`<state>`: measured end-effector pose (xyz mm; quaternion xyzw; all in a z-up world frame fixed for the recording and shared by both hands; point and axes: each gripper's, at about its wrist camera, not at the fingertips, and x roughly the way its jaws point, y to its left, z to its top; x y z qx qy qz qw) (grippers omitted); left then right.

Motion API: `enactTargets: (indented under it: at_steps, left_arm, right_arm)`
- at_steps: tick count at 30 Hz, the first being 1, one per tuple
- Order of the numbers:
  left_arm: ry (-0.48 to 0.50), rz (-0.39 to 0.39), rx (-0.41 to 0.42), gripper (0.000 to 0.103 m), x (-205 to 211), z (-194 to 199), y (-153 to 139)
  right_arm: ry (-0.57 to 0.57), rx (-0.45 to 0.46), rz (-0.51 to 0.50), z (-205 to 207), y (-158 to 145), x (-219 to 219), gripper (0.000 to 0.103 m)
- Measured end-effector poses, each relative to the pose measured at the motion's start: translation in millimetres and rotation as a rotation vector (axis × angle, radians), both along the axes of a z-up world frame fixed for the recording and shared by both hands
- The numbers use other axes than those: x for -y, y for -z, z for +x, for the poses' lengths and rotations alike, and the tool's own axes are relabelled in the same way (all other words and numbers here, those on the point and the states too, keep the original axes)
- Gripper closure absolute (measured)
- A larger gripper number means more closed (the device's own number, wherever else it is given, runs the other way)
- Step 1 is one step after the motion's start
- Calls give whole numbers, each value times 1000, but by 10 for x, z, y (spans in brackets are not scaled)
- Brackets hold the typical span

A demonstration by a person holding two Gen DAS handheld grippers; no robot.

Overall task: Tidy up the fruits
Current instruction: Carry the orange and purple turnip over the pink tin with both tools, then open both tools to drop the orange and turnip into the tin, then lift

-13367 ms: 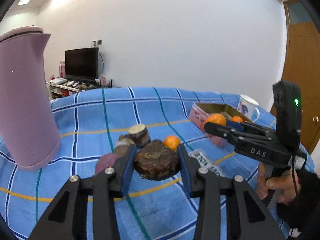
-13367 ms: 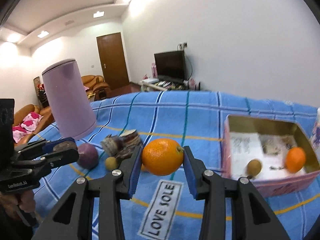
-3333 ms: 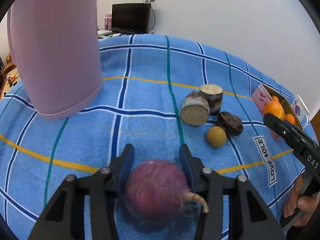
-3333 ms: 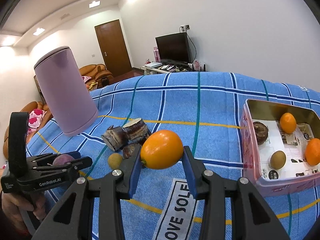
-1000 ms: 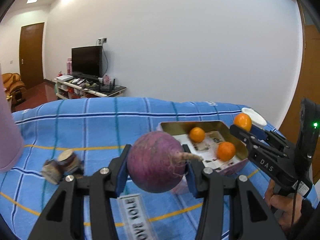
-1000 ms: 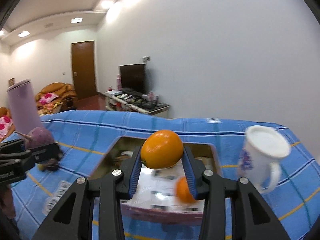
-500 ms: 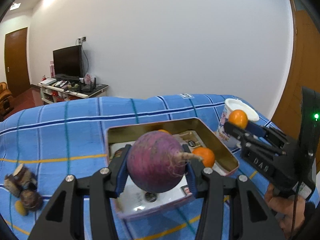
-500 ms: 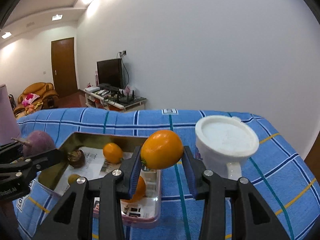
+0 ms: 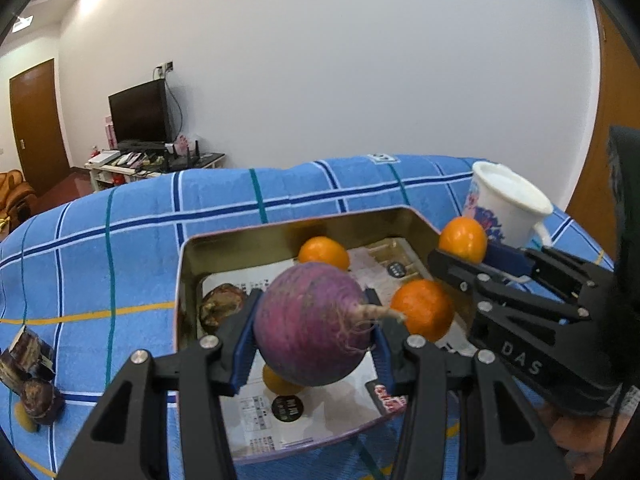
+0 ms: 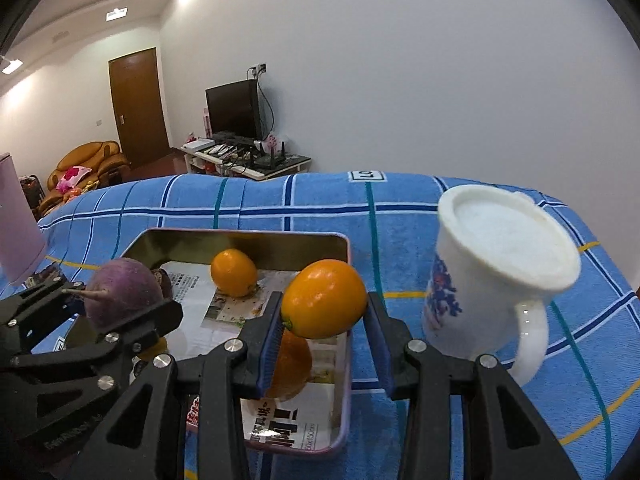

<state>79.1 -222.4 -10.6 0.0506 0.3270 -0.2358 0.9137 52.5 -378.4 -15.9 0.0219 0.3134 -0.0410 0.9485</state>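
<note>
Radish (image 9: pixel 312 322) root tip points right, clamped in left tool (image 9: pixel 310 344).

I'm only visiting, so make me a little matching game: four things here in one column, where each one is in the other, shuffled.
1. purple radish
2. white mug
3. brown fruit
4. raised orange

a. lying in the tin
b. between the right gripper jaws
c. standing on the blue cloth
d. between the left gripper jaws

Pairs: 1-d, 2-c, 3-a, 4-b
</note>
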Motion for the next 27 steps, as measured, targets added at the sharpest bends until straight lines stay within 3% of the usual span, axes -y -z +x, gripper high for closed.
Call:
enactTargets:
  at_steps: [8, 17, 19, 20, 23, 27]
  left_arm:
    - [-22, 18, -26, 53, -5, 35, 69]
    - [-60, 13, -34, 51, -34, 64, 79]
    - [-62, 4, 5, 41, -37, 6, 31]
    - [-64, 6, 31, 32, -31, -28, 0]
    - [-92, 13, 85, 21, -45, -85, -79]
    - [-153, -35, 89, 0, -203, -75, -141]
  right_arm:
    - [-19, -16, 6, 29, 23, -44, 59]
    - [-36, 53, -23, -39, -74, -150, 59]
    - [-17, 86, 0, -82, -106, -107, 57]
    - [-10, 95, 7, -85, -116, -88, 55]
    - [25, 137, 17, -153, -168, -47, 46]
    - [63, 202, 34, -247, -243, 13, 26]
